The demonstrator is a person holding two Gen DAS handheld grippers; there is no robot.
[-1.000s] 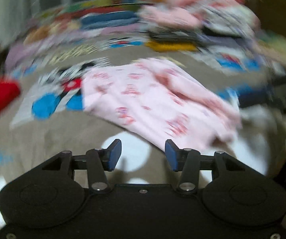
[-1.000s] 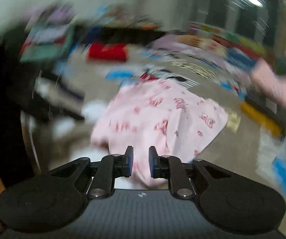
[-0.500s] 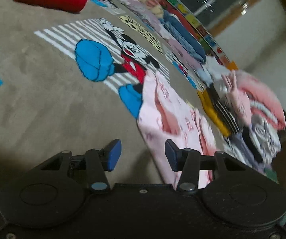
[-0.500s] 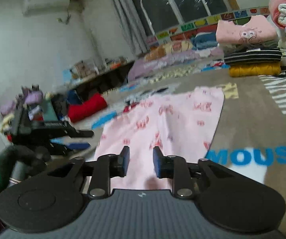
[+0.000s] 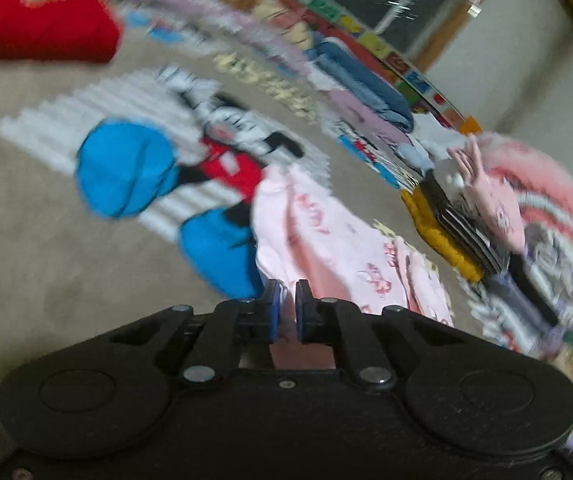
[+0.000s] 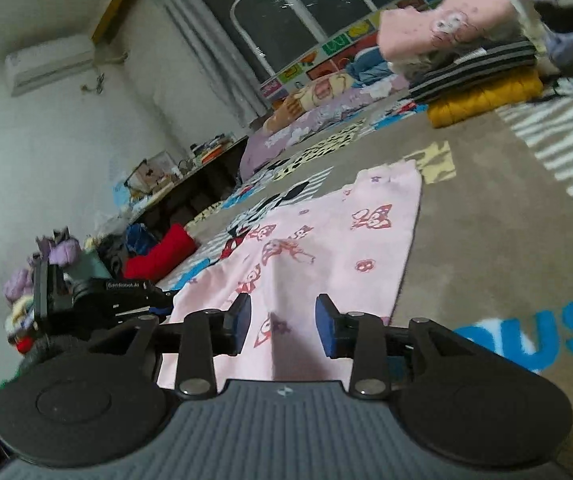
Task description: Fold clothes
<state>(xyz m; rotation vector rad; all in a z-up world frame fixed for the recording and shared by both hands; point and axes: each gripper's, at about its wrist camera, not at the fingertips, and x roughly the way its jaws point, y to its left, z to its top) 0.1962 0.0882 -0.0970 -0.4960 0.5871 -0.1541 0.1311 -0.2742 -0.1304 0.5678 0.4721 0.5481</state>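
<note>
A pink garment with red butterfly prints lies flat on the carpet. My left gripper is shut on its near corner, and pink cloth shows between the fingers behind the pads. In the right wrist view the same pink garment spreads away from me. My right gripper hovers low over its near edge with the jaws opening; cloth lies under the gap and the pads do not press on it. The left gripper appears there as a black tool at the garment's left edge.
A beige carpet with a cartoon mouse print covers the floor. A tall stack of folded clothes stands at the right, also seen as a stack. A red folded item lies far left. More clothes line the wall under the window.
The left jaws have gone from open to shut on the pink garment's corner. The right jaws have spread wider. Both grippers came in lower and closer to the garment, and both views rolled.
</note>
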